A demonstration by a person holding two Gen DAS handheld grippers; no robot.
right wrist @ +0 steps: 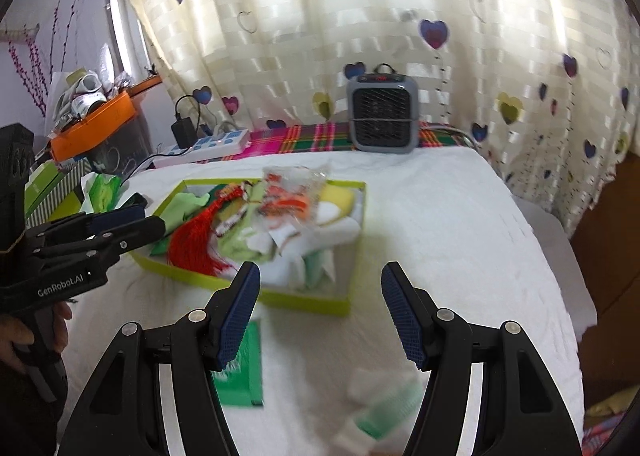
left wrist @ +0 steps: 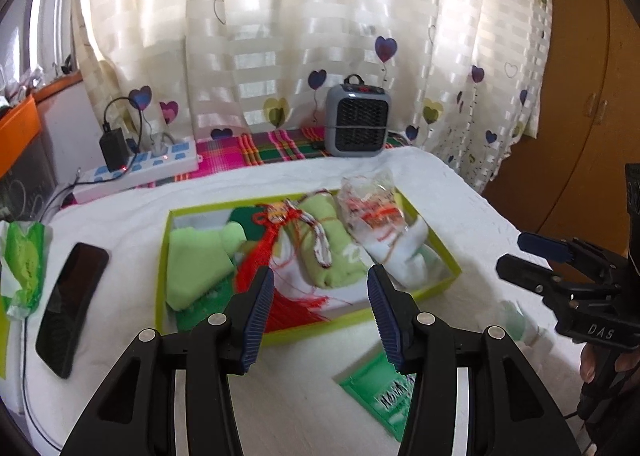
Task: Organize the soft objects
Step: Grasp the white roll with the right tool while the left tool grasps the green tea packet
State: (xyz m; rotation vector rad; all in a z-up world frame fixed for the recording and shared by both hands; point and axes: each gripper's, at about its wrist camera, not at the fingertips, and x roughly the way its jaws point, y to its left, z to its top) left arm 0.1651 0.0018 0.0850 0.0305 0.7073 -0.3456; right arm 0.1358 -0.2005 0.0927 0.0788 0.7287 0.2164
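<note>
1. Shallow lime-green cardboard box (left wrist: 164, 256): lies on the white towelling cover (left wrist: 460, 191), just ahead of both sets of jaws. It is judged already largely filled.
2. Contents: folded pale-green cloths (left wrist: 192, 264), a red tasselled knot ornament (left wrist: 256, 256), a crinkled clear plastic packet (left wrist: 372, 203) and white cloth (left wrist: 404, 256).
3. Still outside the box: a flat green printed sachet (right wrist: 244, 368), lying below the left jaw of the right gripper (right wrist: 320, 316), and a blurred green-and-white soft roll (right wrist: 384, 412), low between that gripper's jaws. Both are judged left to be stowed.
4. Left gripper (left wrist: 320, 316): jaws spread, nothing pinched.
5. Right gripper: jaws spread wide, nothing pinched.
6. Writing: "GenRobot.AI" and "DAS" are read on the gripper bodies; the sachet's print is too blurred to read.
</note>
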